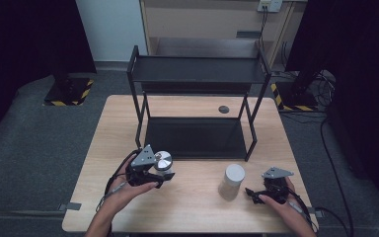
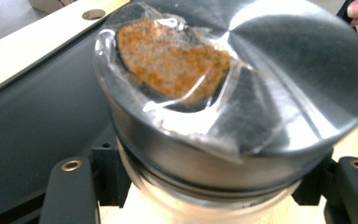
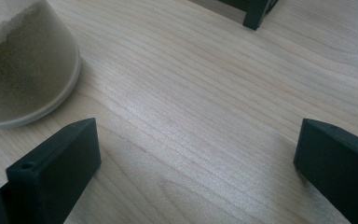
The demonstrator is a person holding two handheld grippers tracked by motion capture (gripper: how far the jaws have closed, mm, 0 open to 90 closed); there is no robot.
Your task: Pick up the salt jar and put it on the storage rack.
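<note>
While your left gripper (image 1: 154, 174) pinches it, the jar with the metal lid (image 1: 163, 162) sits between the 2 black jaws, held just below the lid rim (the left gripper view has the jaws pressed against the glass body on both sides). A crumpled clear film with an orange-brown patch (image 2: 172, 60) lies on the lid's top. From the high view, the jar is over the front-left part of the wooden table (image 1: 197, 207), just in front of the black 2-tier rack (image 1: 197, 71). Its lower shelf (image 2: 37, 126) shows dark behind the jar. Your right gripper (image 1: 256, 195) rests near the table's front-right edge, jaws spread wide with bare wood between them. Just beside it stands a second jar with a white lid (image 1: 233, 180), filled with pale powder.
</note>
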